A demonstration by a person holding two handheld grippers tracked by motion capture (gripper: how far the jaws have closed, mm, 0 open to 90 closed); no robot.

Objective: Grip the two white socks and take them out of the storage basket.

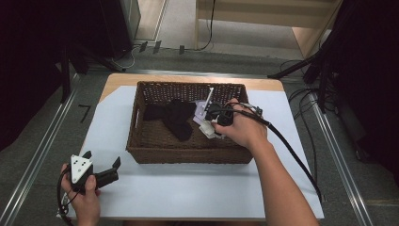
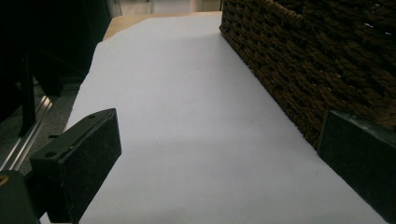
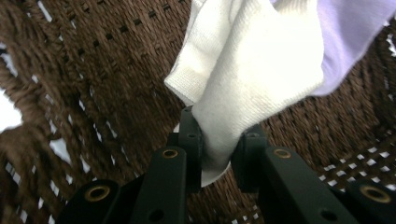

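Right hand-held gripper (image 3: 217, 154) pinching white cloth (image 3: 252, 70), basket (image 1: 141, 141)

Brown woven basket (image 1: 188, 153) (dark), white-and-lilac sock (image 3: 247, 70), black cloth (image 1: 175, 115).

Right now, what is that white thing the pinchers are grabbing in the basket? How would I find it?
Find the brown wicker basket on the white table sheet. At its right end, the right gripper is shut on a white cloth, seemingly a sock with a pale purple part. The dark clothes beside it are black, so it is the light one.
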